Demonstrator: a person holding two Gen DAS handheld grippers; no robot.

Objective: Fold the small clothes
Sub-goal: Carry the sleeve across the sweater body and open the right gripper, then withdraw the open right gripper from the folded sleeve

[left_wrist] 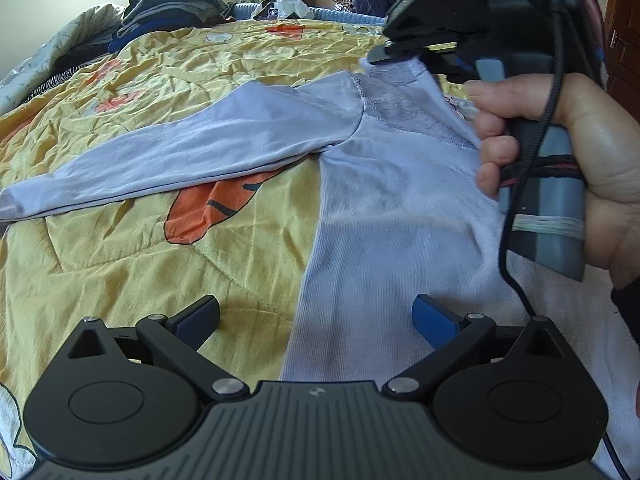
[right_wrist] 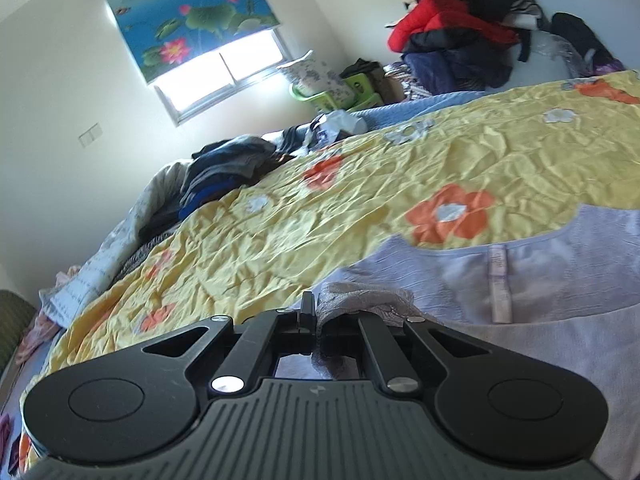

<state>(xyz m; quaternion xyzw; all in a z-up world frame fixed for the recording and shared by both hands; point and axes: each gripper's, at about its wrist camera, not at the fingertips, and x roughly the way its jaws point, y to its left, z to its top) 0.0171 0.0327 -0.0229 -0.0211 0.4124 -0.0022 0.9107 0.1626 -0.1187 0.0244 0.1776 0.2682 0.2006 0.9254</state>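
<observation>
Purple shirt lies on yellow quilt. Right gripper pinches shirt's lacy shoulder, lifted off quilt. Left gripper wide apart, empty, over shirt's edge.

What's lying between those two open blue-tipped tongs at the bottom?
In the left wrist view, the left tongs straddle the lilac shirt's edge: yellow quilt on one side, shirt on the other.

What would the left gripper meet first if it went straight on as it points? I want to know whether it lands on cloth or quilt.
Most likely the lilac top. The open left gripper straddles its edge, with yellow quilt under the left finger; depth is unclear.
</observation>
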